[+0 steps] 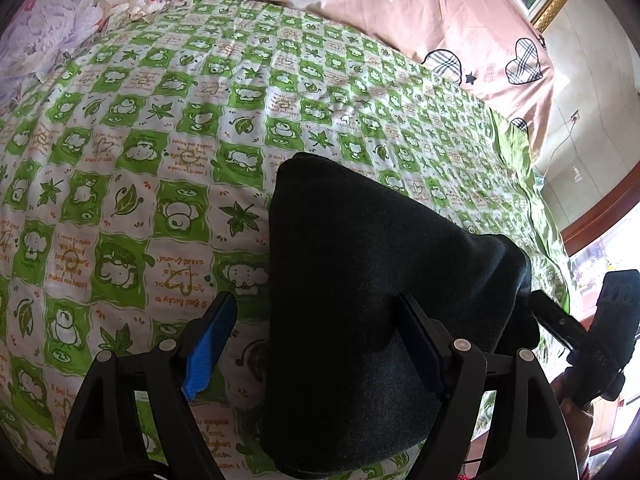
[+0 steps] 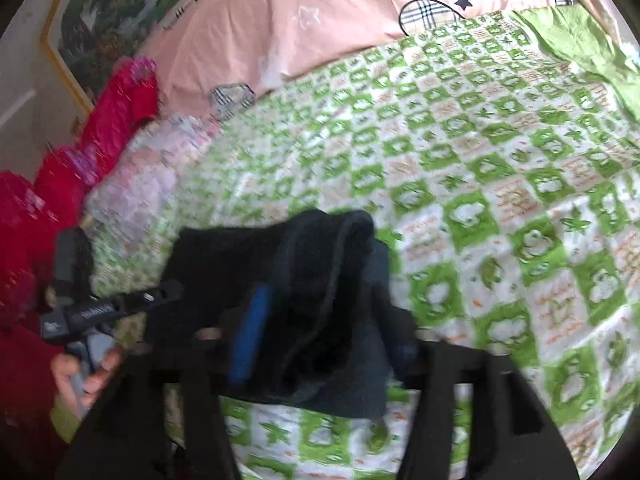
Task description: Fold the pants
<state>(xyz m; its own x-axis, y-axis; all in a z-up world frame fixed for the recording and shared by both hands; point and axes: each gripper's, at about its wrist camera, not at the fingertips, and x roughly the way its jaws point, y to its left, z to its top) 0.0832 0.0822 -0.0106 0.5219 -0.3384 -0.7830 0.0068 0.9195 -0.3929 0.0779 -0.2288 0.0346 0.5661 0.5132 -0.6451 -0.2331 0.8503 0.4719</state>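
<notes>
Bed (image 1: 160,128): carries all items listed.
Sheet (image 1: 120,200): spread over the bed's near and middle part.
Quilt (image 1: 400,12): behind the sheet, along the far side of the bed.
Pillow (image 1: 48,20): far left corner of the bed, beside the quilt.
Pants (image 1: 360,272): on the sheet, at the near edge.
Left claw (image 1: 320,344): over the pants, fingers spread either side of the cloth.
Right claw (image 2: 320,344): just beside the left claw, at the pants' other end.
Framed picture (image 2: 108,12): on the wall behind the quilt.
</notes>
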